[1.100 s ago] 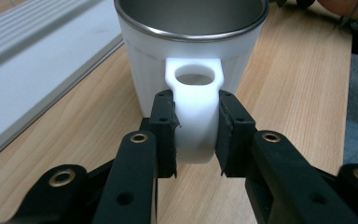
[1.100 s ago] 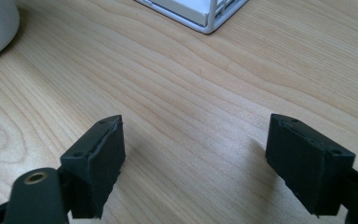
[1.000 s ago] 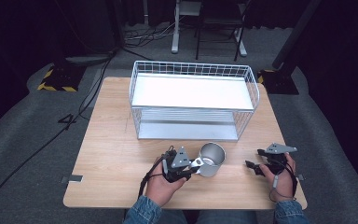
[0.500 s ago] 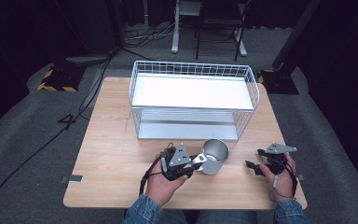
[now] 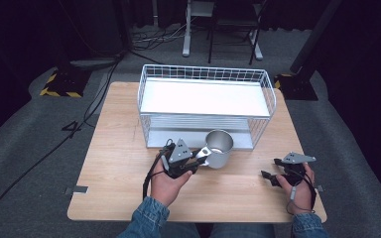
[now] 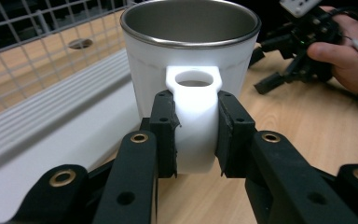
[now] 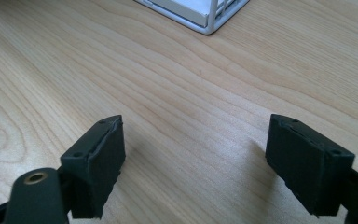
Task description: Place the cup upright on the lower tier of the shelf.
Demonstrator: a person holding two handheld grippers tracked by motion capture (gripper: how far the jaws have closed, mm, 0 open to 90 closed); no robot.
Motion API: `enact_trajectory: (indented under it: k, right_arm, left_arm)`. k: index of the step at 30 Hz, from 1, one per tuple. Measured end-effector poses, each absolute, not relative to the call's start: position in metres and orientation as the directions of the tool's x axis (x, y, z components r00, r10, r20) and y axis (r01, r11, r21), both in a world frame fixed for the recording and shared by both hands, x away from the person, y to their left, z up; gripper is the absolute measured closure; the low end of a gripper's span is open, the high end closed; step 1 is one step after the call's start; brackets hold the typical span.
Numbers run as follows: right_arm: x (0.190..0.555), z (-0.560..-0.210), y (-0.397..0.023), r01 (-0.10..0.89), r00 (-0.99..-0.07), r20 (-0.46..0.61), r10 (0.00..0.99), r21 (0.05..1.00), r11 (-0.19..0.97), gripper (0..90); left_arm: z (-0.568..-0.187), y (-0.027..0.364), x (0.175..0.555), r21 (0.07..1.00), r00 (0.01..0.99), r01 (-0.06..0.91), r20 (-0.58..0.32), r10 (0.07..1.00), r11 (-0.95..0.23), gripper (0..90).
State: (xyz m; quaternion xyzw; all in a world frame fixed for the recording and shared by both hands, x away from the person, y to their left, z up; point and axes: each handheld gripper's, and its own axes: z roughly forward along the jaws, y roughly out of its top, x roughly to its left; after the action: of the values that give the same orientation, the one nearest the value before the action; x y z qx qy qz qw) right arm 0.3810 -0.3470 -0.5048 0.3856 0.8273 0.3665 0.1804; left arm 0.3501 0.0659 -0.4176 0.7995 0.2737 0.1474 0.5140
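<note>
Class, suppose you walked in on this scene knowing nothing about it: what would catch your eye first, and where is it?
First, the shiny metal mug near the table's middle, gripped by its white handle in the left claw, just in front of the white wire rack. Next, the right claw, jaws wide apart with nothing between them, low over the bare wooden table at the right.

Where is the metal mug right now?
In the high view the mug is centre, just before the wire rack, its handle clamped in the left tongs.
</note>
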Motion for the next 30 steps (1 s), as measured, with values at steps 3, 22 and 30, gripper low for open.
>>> enact_trajectory:
  k: [3,22,30]
  right_arm:
    - [0.381,-0.505,-0.347,0.506,-0.637,-0.016,0.77,0.745,0.434,20.1]
    - [0.381,-0.505,-0.347,0.508,-0.636,-0.014,0.772,0.745,0.433,20.1]
    - [0.381,-0.505,-0.347,0.508,-0.637,-0.013,0.77,0.745,0.433,20.1]
  left_arm:
    - [-0.415,0.07,0.357,0.907,0.788,0.284,-0.036,0.615,-0.311,71.6]
    - [-0.422,0.082,0.401,0.923,0.672,0.31,-0.042,0.74,-0.229,71.5]
    - [-0.435,0.085,0.42,0.928,0.625,0.294,-0.005,0.781,-0.229,71.5]
